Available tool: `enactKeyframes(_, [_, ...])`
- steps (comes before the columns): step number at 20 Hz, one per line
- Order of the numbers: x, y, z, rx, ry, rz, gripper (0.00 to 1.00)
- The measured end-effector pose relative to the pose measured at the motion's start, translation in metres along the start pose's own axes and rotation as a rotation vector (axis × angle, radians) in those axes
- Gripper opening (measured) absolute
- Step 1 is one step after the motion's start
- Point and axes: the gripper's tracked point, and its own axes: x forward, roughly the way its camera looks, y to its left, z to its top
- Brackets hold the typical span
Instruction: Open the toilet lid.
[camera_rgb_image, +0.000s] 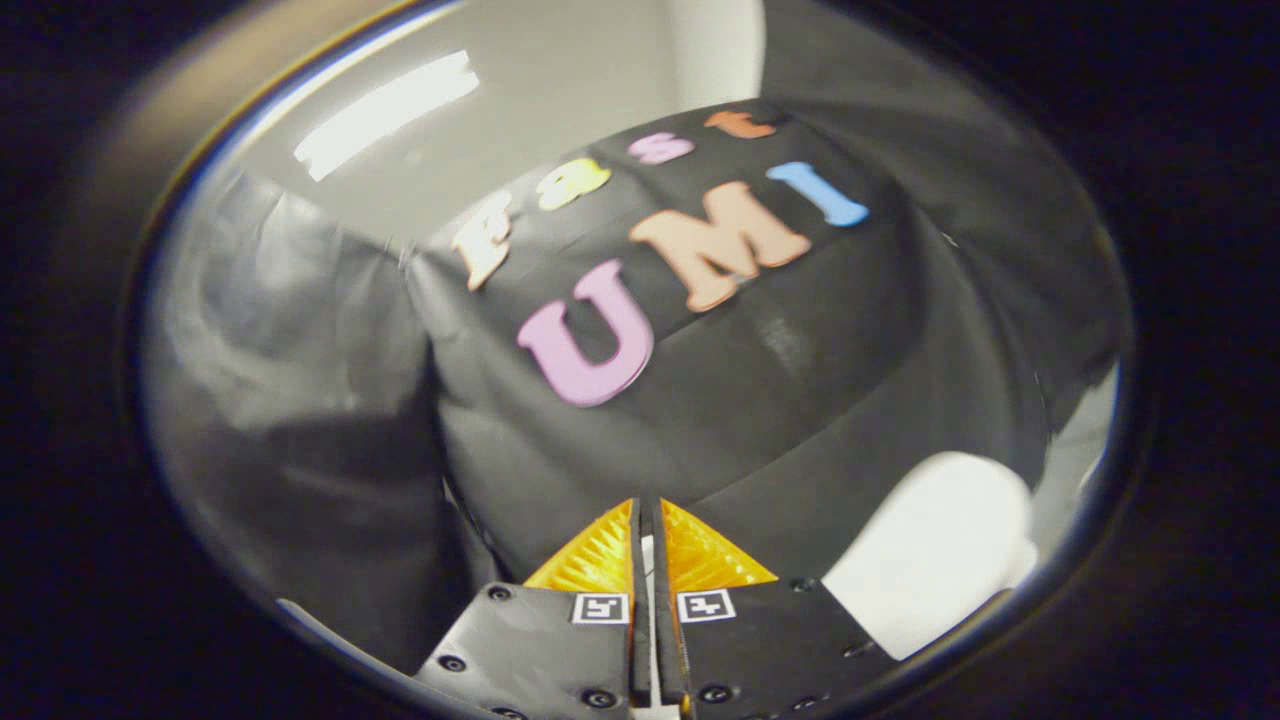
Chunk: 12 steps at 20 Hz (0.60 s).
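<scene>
pointing at the booth wall with fingers nearly closed on nothing, the gripper (647, 525) is needing to swing toward the white toilet (935, 545) to find the lid's edge.

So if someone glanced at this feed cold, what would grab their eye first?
Probably the hand-held gripper: its two orange ribbed fingers stand nearly together with only a thin slit between them and nothing visibly clamped. Next, a blurred white rounded object, perhaps part of the toilet, sits just beside the fingers against the black cloth wall.
</scene>
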Motion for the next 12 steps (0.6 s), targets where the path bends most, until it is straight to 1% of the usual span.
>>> enactKeyframes(2, [0.026,0.036,0.002,-0.030,0.015,0.034,0.04])
enactKeyframes(4, [0.028,0.059,0.012,-0.020,-0.018,0.049,0.04])
enactKeyframes(6, [0.026,0.066,0.017,0.011,-0.052,0.048,0.04])
enactKeyframes(8, [0.026,0.064,0.007,0.024,-0.053,0.032,0.03])
enactKeyframes(12, [0.031,0.072,-0.022,0.001,0.020,0.013,0.04])
